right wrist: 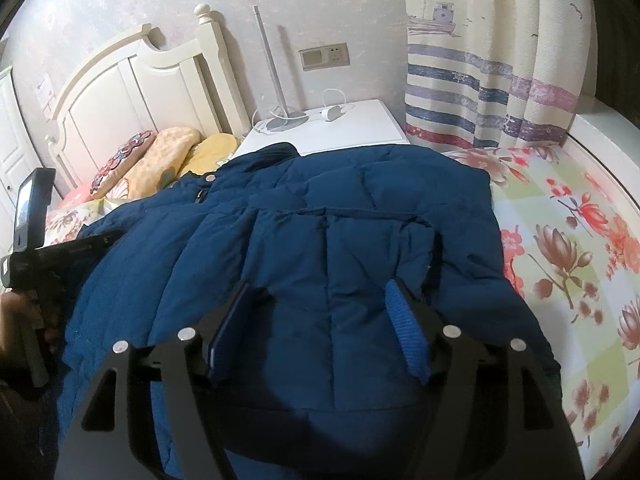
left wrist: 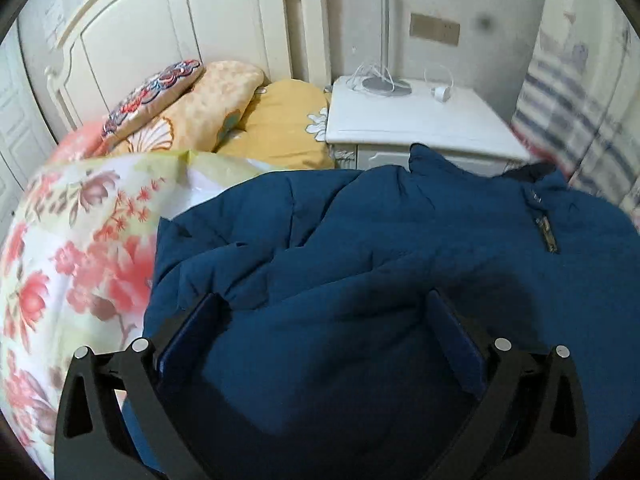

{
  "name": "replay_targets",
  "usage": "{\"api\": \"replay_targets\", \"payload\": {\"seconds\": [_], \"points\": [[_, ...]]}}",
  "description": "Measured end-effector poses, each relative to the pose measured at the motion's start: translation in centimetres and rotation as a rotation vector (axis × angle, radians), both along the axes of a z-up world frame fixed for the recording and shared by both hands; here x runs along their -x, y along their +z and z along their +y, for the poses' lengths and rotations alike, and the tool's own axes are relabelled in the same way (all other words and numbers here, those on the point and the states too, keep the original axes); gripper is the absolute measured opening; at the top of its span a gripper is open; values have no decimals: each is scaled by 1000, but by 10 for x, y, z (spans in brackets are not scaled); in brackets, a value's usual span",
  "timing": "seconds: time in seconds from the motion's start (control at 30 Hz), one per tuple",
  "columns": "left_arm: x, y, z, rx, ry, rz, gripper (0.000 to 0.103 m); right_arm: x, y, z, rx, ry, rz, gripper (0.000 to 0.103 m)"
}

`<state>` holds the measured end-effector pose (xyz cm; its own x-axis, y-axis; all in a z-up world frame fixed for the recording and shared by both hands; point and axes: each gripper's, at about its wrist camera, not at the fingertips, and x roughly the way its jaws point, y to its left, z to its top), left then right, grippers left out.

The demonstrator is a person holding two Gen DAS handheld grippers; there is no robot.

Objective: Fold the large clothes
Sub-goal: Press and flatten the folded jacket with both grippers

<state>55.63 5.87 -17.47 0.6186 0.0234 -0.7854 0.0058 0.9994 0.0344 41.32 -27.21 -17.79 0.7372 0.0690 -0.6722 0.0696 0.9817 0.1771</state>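
Two hand-held grippers poised over a blue padded jacket laid out on a bed, mid-fold.

Nearest the lens, the right hand-held gripper point(right wrist: 320, 300) stands released, its jaws spread and pressing on nothing, the quilted jacket point(right wrist: 320, 240) directly beneath and ahead of it; the left hand-held gripper point(left wrist: 326, 312) hangs likewise unclenched above the same cloth, its pads clear of the fabric. The jacket's long axis runs away from both toward the collar point(right wrist: 276, 152), which lies at the far edge of the bed beside the nightstand point(left wrist: 400, 120). The right looks nearer the hem, so the next grasp probably falls there. The garment rests on a floral bedspread point(right wrist: 560, 240), bare along the bed's right edge. Beyond: pillows point(left wrist: 248, 108), a white headboard point(left wrist: 160, 40), a striped curtain point(right wrist: 480, 80).
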Motion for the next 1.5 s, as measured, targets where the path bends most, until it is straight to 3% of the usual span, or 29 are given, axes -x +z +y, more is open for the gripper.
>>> {"api": "replay_targets", "payload": {"seconds": [0.1,0.23,0.3,0.37,0.4,0.47,0.57,0.67,0.8,0.9,0.97,1.1,1.23,1.33,1.5], "points": [[6,7,2,-18,16,-15,99,0,0,0,1,1,0,70],[37,37,11,-13,64,-173,99,0,0,0,-5,1,-2,70],[34,34,18,-25,95,-156,99,0,0,2,-2,2,-2,71],[22,8,27,-46,106,-69,99,0,0,2,-1,1,-3,71],[17,-7,34,10,94,-28,99,1,0,2,-4,3,-6,71],[17,-6,40,56,112,-35,99,1,0,1,-5,2,-12,71],[18,-8,36,30,111,-37,99,6,3,0,2,-18,-30,70],[19,-7,33,14,112,-48,99,13,17,6,48,-63,-47,71],[20,-7,36,27,112,-57,99,5,37,40,217,15,-79,78],[20,-6,36,26,112,-60,99,-20,27,53,321,76,7,86],[21,-6,35,26,110,-62,99,-41,6,47,300,106,137,91],[21,-6,36,25,111,-63,99,-47,16,36,265,123,130,90],[21,-5,36,26,110,-63,99,-62,33,3,187,-5,67,90],[21,-5,36,26,110,-62,99,-89,8,-12,162,0,155,96],[21,-5,36,26,110,-61,99,-90,-5,-14,136,9,124,99]]}}
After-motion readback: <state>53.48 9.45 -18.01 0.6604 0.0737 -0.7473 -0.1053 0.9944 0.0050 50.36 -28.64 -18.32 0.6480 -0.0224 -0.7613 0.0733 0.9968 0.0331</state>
